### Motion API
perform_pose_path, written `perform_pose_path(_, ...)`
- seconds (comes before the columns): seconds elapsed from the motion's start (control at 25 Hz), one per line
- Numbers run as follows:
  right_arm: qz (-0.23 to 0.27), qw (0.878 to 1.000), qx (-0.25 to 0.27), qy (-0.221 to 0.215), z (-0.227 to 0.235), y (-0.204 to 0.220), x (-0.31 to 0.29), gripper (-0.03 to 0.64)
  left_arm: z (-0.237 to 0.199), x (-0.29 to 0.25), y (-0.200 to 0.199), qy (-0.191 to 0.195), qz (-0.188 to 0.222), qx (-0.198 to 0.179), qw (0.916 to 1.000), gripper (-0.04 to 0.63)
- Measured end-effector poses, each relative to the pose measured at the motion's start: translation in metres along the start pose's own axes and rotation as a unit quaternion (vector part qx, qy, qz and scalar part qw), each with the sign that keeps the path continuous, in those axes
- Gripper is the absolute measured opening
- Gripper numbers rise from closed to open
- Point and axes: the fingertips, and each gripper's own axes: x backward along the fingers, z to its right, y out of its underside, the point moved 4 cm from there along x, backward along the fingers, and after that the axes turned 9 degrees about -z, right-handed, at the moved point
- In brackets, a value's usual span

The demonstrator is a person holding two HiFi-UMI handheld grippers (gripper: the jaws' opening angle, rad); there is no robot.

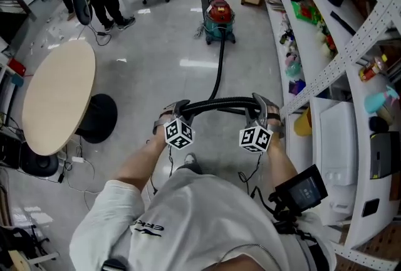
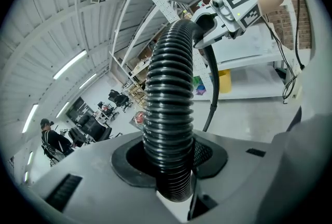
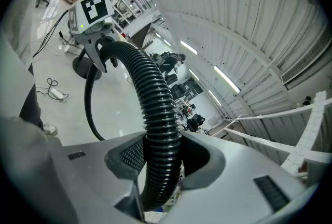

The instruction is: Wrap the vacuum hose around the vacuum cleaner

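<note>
Two grips on one vacuum hose [image 1: 219, 101]. Left tongs [image 1: 178, 110] about half closed, pads pressing the ribbed black tube from both sides; right tongs [image 1: 259, 108] the same, a little wider, also clamped on the tube.

Both held at the lower centre of the head view, side by side, with a short arched span of hose between them. Probably held so to keep a manageable length under control and ready to be laid as a loop.

From near the middle of that arch, more hose leading up the frame over the grey floor [image 1: 156, 63] to the vacuum cleaner [image 1: 219, 20]. Red on top and teal below, standing at upper centre, well apart from the person.

Not yet wrapped: no turn of hose visible around the body. Judged as an early step, gathering the loose part.

Next, likely necessary to come near the machine and lay the hose round it, without pulling the machine over or kinking the tube.

At the left edge a round counter [image 1: 59, 94], not involved. Shelves [image 1: 326, 25] down the right side, near the right arm, so some care needed there.
</note>
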Motion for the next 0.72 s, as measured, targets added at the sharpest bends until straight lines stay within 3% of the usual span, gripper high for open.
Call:
perform_pose_path(0.36,0.012,0.999,0.034,0.007,0.035,-0.034,-0.058,0.170,-0.052,-0.044,-0.002,-0.005,0.019,0.033,0.9992,0.127)
perform_pose_path(0.72,0.009,0.998,0.066,0.007,0.078,-0.080,-0.156,0.170,-0.137,-0.108,-0.002,0.006,0.058,0.066,0.9961,0.129)
